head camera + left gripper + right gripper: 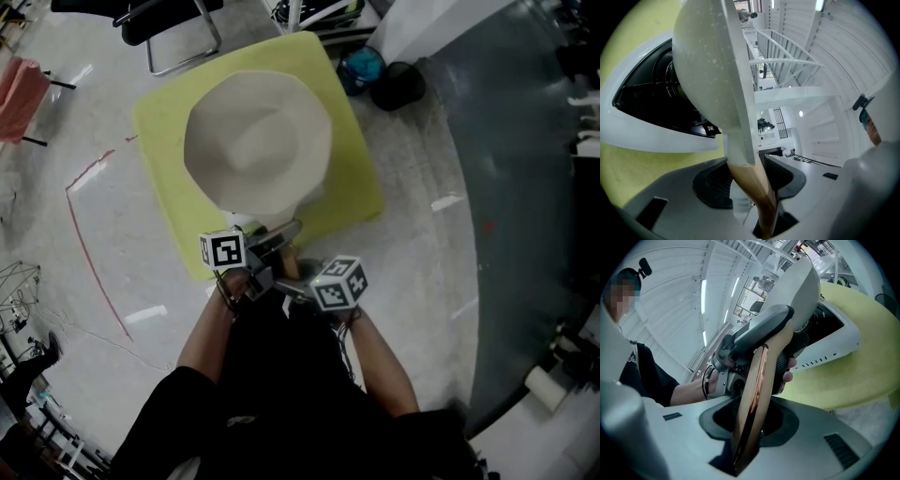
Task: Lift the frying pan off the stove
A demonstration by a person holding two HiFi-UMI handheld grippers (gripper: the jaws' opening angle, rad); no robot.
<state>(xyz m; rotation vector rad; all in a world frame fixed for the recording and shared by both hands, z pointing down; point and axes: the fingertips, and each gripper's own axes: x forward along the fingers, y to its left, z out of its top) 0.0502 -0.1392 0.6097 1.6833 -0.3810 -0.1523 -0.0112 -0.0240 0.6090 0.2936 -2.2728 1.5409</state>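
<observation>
One pan (258, 141) (left gripper (750, 174), right gripper (751, 423))

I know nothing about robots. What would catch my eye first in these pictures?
A big cream frying pan hangs tilted over a yellow-green table, raised above the white stove with its black top. Two hand-held tools, the left gripper and the right gripper, both have their jaws closed on its wooden handle. Each carries a cube with square markers.
</observation>
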